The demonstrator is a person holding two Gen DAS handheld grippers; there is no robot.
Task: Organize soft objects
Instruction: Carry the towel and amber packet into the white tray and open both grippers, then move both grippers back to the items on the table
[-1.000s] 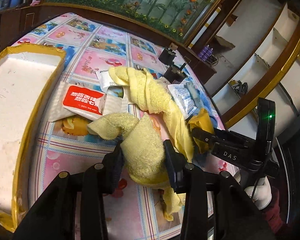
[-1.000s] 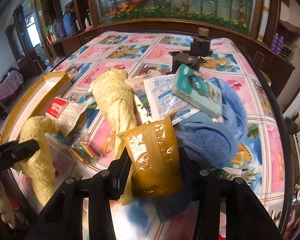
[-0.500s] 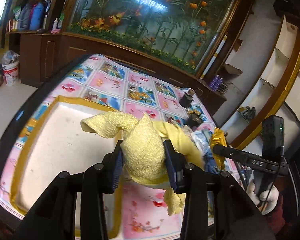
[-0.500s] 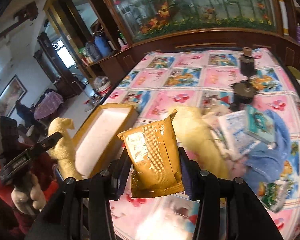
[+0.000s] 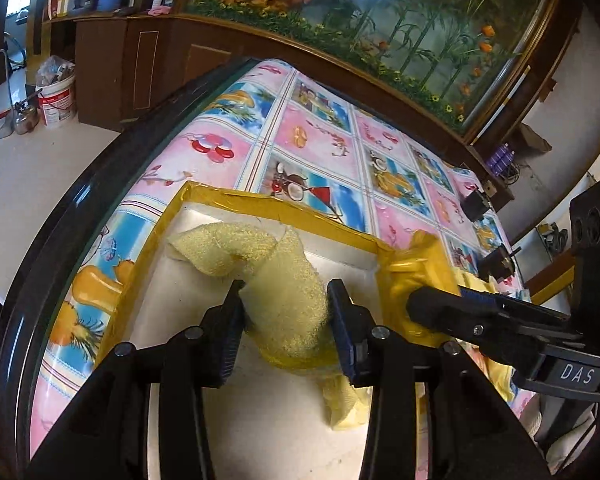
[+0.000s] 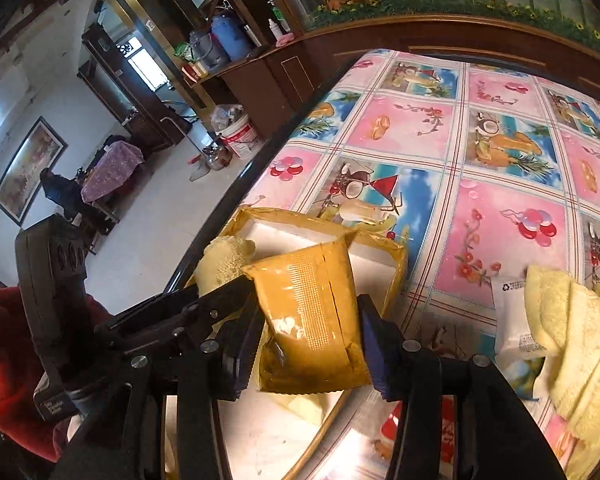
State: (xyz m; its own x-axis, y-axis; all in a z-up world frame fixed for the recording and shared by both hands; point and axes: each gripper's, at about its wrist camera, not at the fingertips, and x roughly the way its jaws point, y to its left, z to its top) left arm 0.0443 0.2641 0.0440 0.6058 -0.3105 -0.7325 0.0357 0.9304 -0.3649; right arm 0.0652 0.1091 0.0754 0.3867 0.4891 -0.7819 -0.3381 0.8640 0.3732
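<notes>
Your left gripper (image 5: 286, 316) is clamped on the yellow towel (image 5: 288, 300) over the yellow-rimmed foam tray (image 5: 260, 204) at the tablecloth's (image 6: 508, 216) near edge, while your right gripper (image 6: 310, 344) pinches the mustard pouch (image 6: 308, 312) above the tray's right rim.

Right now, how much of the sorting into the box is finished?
Nothing lies loose in the yellow-rimmed box yet. In hand: the left claw holds a yellow towel over it, and the right claw holds a mustard packet at its rim. Left: another yellow towel and a white packet on the tablecloth.
</notes>
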